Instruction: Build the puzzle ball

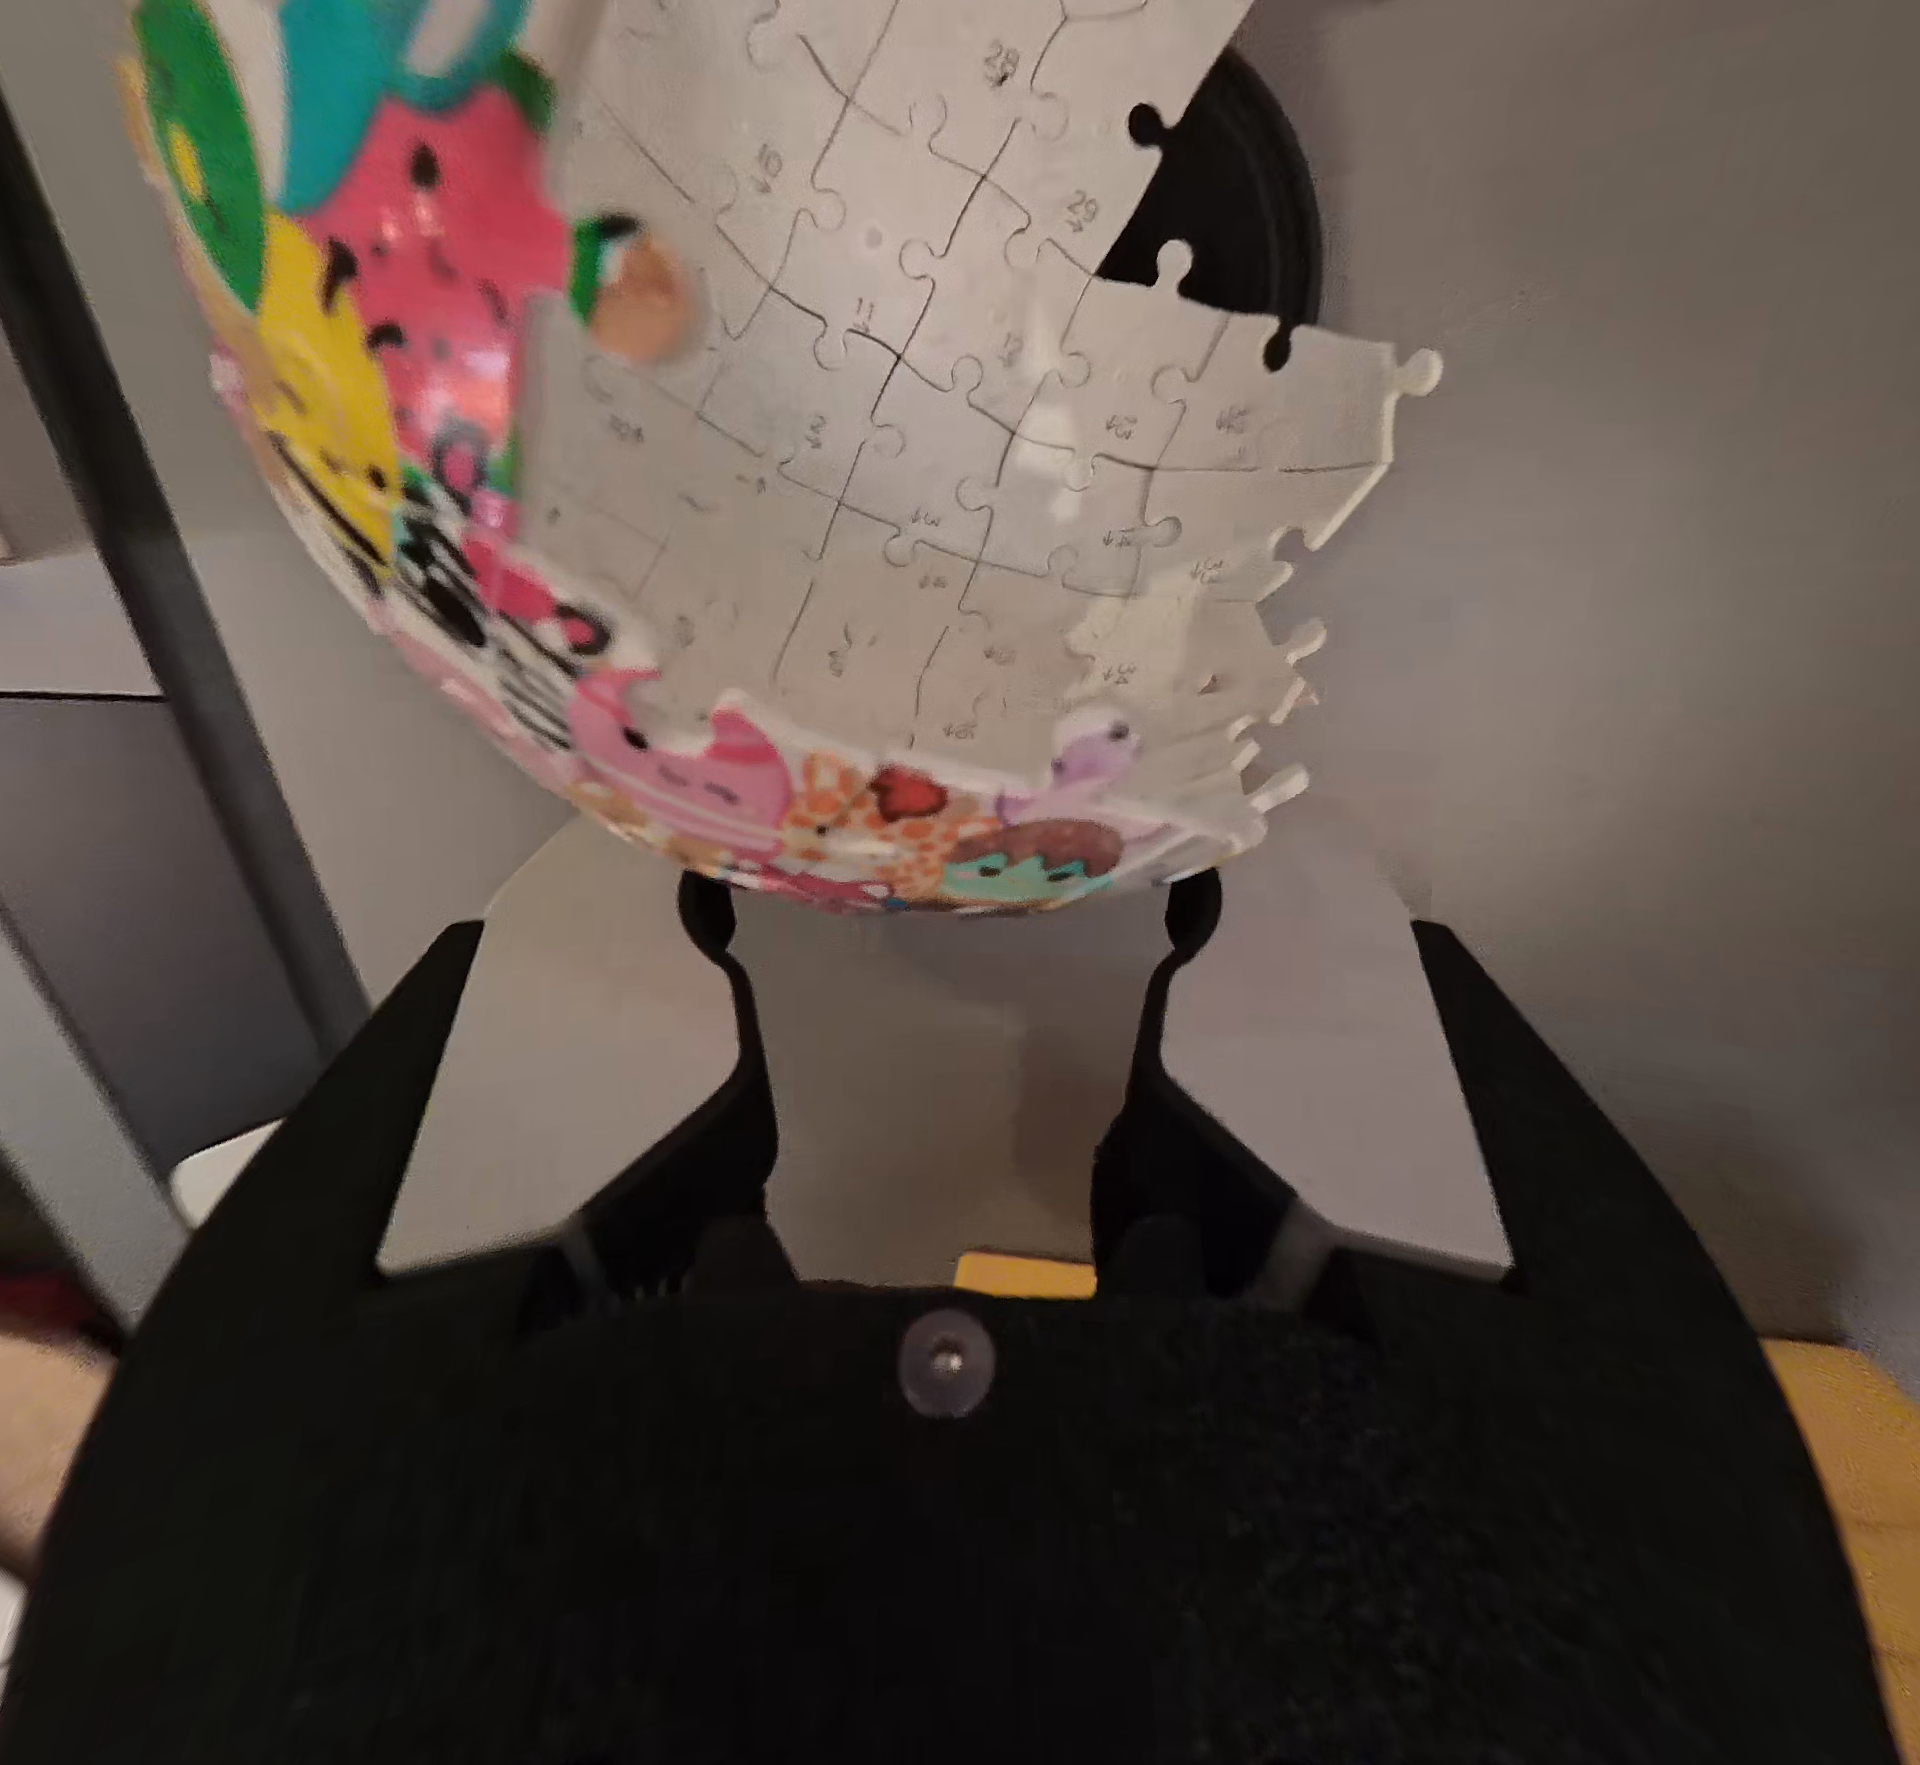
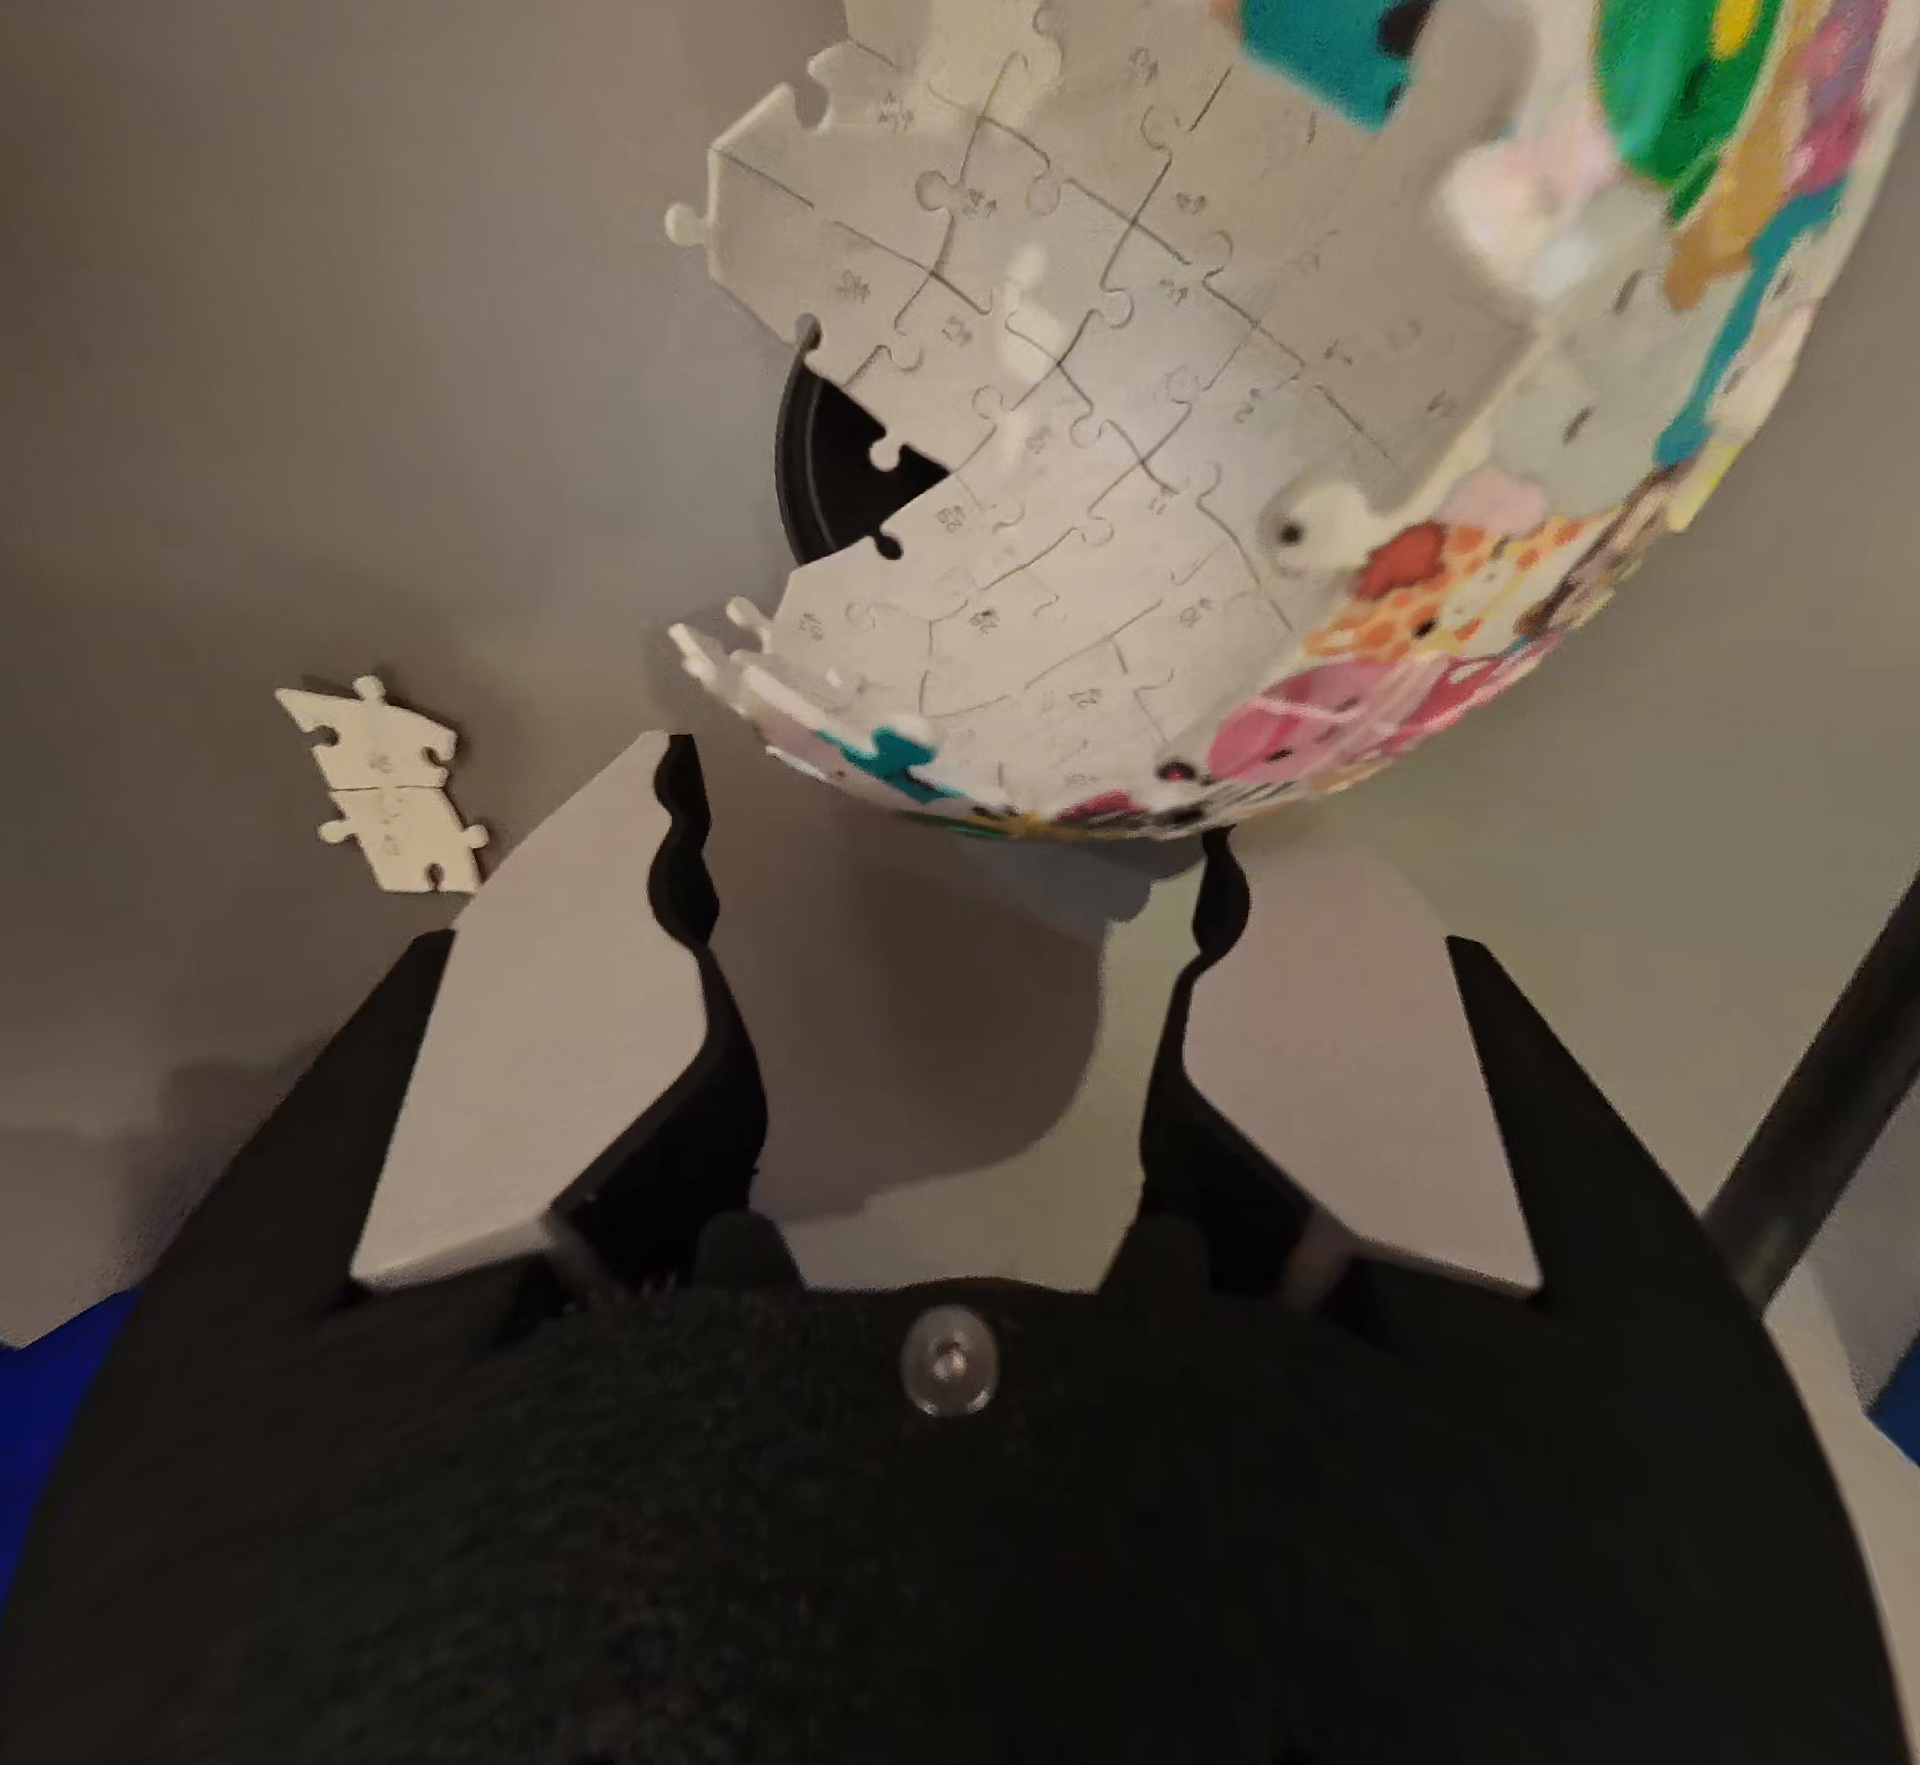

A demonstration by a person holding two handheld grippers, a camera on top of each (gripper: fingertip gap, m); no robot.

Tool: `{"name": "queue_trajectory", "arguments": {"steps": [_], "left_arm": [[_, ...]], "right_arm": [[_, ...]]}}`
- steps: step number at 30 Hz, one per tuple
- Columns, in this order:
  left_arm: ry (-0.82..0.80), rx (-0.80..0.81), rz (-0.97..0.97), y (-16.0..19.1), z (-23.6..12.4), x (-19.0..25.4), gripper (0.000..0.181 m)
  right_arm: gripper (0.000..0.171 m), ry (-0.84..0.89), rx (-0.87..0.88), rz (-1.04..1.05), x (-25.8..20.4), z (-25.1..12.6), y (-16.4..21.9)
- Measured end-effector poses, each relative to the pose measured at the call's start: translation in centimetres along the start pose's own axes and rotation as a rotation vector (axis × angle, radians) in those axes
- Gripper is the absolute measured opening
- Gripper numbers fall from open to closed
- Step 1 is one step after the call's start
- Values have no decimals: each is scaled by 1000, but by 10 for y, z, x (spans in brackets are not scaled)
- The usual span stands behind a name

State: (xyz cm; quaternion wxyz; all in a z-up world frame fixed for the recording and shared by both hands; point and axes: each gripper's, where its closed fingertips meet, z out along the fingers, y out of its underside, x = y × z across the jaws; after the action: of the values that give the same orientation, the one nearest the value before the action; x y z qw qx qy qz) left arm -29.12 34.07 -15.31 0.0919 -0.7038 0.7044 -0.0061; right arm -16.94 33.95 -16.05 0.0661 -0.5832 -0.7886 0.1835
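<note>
The left tool (image 1: 943, 894) was seen with its jaws spread under the rim of the half-built puzzle ball (image 1: 935, 427); contact could not be judged. The right tool (image 2: 951, 801) was likewise spread just below the shell. Two joined white pieces (image 2: 390, 785) lay apart on the grey bench (image 2: 312, 365), with a black round stand (image 2: 831, 468) behind the ball.
</note>
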Motion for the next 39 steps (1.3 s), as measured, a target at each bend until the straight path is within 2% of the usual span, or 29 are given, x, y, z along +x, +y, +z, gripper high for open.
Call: {"name": "queue_trajectory", "arguments": {"steps": [10, 18, 23, 25, 27, 30, 31, 32, 33, 35, 36, 38, 39], "left_arm": [[-152, -44, 42, 0, 2, -6, 85], [-170, -34, 0, 1, 0, -4, 82], [-171, -44, -115, 28, -19, 1, 83], [-161, 17, -240, 37, -40, 15, 83], [-148, 164, -368, 29, -68, 42, 83], [-81, 482, -567, -13, -99, 103, 74], [-28, 577, -620, -30, -103, 126, 74], [23, 651, -650, -45, -104, 148, 75], [57, 713, -678, -57, -102, 166, 75], [113, 816, -735, -77, -94, 193, 72], [139, 865, -761, -86, -89, 203, 68], [140, 910, -811, -95, -73, 215, 62], [137, 908, -834, -96, -65, 219, 62]], "right_arm": [[90, 168, 52, -34, 5, 6, 2], [90, 185, 107, 32, -2, 7, 5], [89, 203, 42, 118, -11, -7, 31], [81, 243, 62, 181, -27, -29, 33], [82, 302, 95, 228, -57, -47, 25], [78, 375, 107, 439, -109, -45, 20], [69, 388, 138, 533, -125, -40, 17], [60, 400, 199, 637, -137, -35, 13], [59, 402, 277, 728, -147, -28, 10], [50, 444, 350, 865, -156, -9, 20], [52, 448, 368, 886, -161, 2, 25], [38, 461, 354, 908, -173, 23, 33], [36, 483, 343, 916, -175, 29, 34]]}}
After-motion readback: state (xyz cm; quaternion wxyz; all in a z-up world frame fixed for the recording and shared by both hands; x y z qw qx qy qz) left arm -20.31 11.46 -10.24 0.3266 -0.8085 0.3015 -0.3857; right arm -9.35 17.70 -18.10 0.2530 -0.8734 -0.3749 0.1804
